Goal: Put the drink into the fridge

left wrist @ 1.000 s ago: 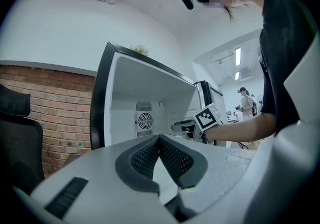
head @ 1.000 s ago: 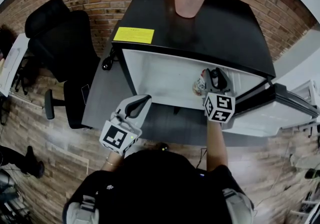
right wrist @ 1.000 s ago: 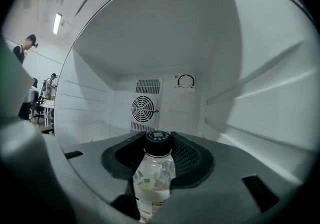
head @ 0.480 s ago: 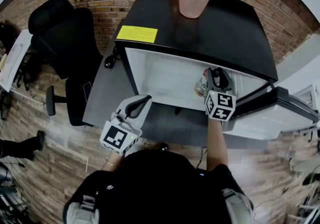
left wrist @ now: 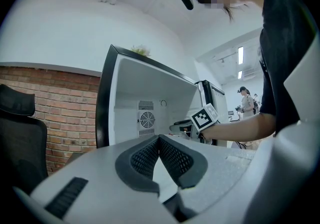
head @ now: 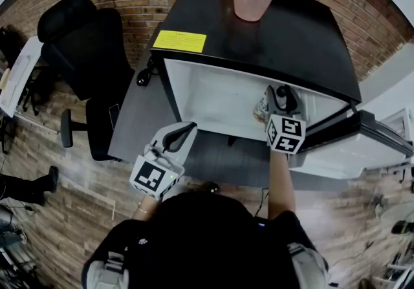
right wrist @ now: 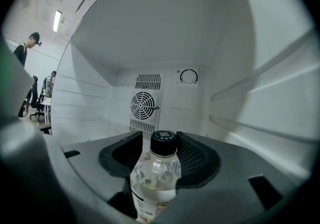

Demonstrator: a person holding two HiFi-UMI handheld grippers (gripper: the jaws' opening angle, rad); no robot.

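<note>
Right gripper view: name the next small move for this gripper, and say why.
Probably let the jaws finish opening, then draw the right gripper straight back. The clear plastic black-capped bottle is upright between its opening jaws, already inside the white-walled fridge.

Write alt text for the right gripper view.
A clear drink bottle with a black cap sits between the jaws of the right claw, which are opening, inside a white fridge. A round fan grille is on the fridge's back wall.
</note>
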